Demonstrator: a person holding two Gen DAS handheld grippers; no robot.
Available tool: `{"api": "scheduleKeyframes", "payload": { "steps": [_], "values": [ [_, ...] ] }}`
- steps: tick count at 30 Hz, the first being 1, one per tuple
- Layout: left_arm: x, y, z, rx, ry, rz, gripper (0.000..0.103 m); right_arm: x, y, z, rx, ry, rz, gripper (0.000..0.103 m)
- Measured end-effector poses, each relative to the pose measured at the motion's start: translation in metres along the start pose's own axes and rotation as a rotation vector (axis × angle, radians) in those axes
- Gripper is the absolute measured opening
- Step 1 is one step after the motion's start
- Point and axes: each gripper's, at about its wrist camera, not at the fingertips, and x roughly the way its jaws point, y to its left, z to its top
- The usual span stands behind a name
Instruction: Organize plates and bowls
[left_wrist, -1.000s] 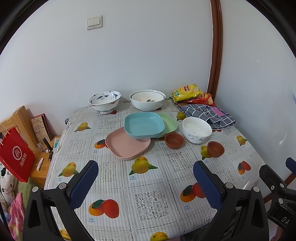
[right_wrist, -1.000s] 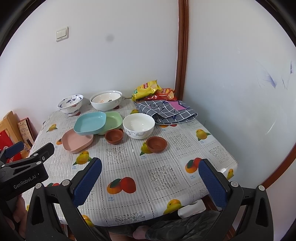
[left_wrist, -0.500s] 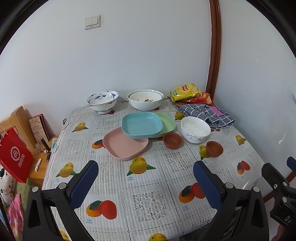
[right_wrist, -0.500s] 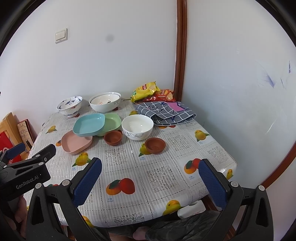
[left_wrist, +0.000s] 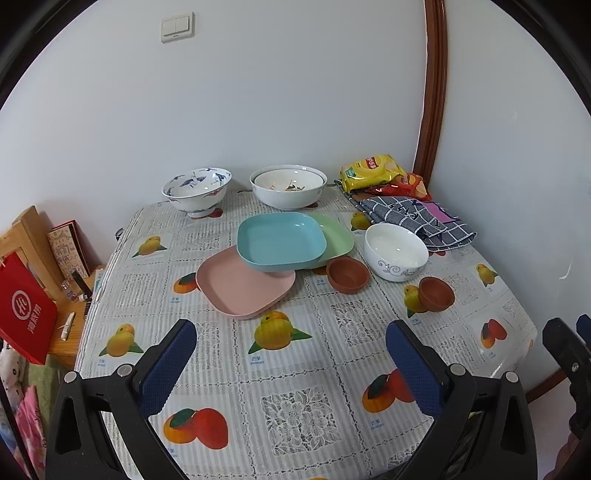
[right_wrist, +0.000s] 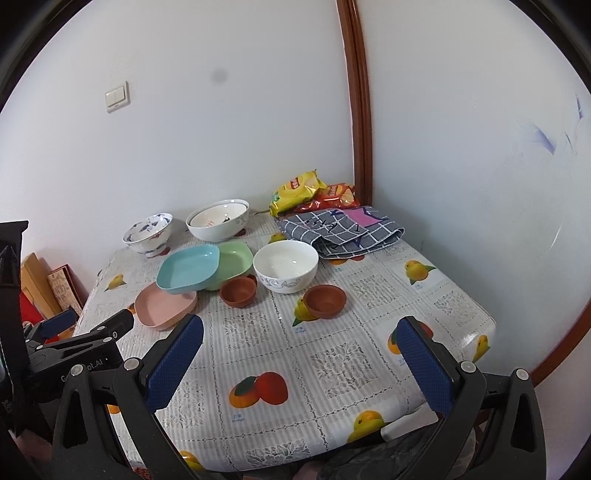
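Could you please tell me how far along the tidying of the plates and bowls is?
Barely begun. Both grippers, left and right, hang open and empty. The blue plate overlaps the pink and green ones; the bowls and two brown cups stand loose.

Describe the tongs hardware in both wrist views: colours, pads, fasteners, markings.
Both tongs, left and right, have black angular plastic arms, silver screw heads, and dark blue textured pads. In the right view, white lettering partly reading "ot.AI" marks the left unit's body. No cables or sleeves visible.
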Motion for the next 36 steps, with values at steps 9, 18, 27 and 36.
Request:
{"api": "scheduleKeyframes", "payload": {
  "steps": [9,18,27,36],
  "values": [
    [0.030,0.003,0.010,0.007,0.030,-0.017,0.103,0.038,0.009,-0.002,-0.032,0.056,-0.014,0.100],
    [0.063,0.032,0.034,-0.055,0.061,0.015,0.094,0.085,0.038,0.015,-0.056,0.135,0.036,0.086],
    [0.104,0.058,0.059,-0.112,0.098,0.057,0.074,0.141,0.076,0.036,-0.107,0.210,0.118,0.072],
    [0.158,0.065,0.077,-0.101,0.160,0.049,0.039,0.196,0.103,0.055,-0.146,0.247,0.155,0.065]
  ]
}}
